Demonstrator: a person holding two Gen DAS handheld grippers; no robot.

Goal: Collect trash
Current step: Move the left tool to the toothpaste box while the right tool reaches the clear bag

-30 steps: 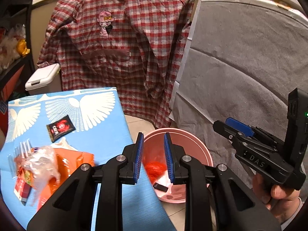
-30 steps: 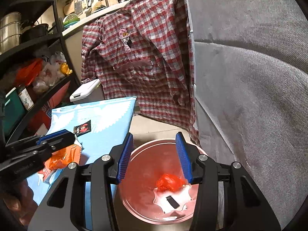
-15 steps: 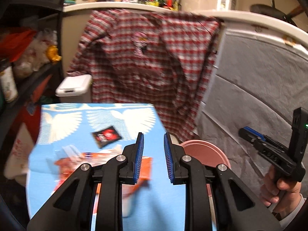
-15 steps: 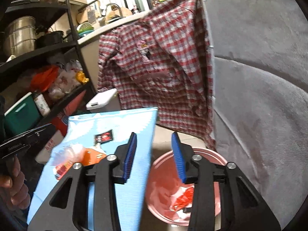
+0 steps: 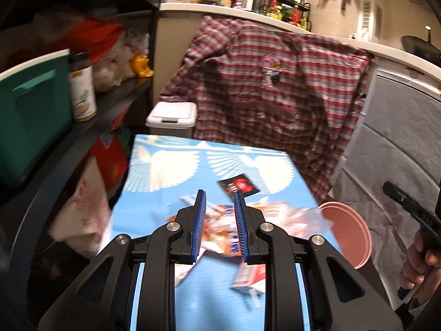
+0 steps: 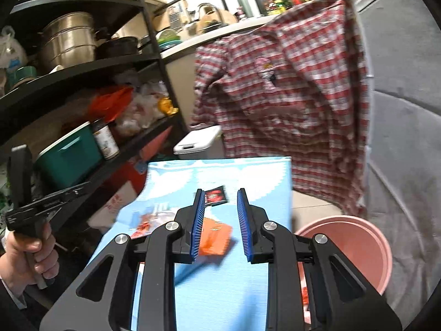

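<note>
Hovering over a blue cloth-covered table (image 5: 220,298), the left gripper (image 5: 219,220) and right gripper (image 6: 222,220) both stand with jaws parted and nothing between them, evidently lined up on the trash that awaits collection. A loose heap of wrappers (image 5: 248,226) lies near the middle of the cloth: crumpled clear plastic, an orange packet (image 6: 216,238) and scraps of printed paper, blurred in both views. A small black sachet (image 5: 239,186) rests apart from the heap, farther back on the cloth. Just off the table's right edge stands a pink bucket (image 6: 358,248) on the floor, low and close, presumably so litter can be dropped straight in; what it holds cannot be made out. Each tool points forward and down at the pile, the left nearer the plastic, the right over the orange packet. A plaid shirt (image 5: 275,96) hangs over the counter behind, and a dark shelf (image 6: 82,69) of pots and bags runs along the left.
</note>
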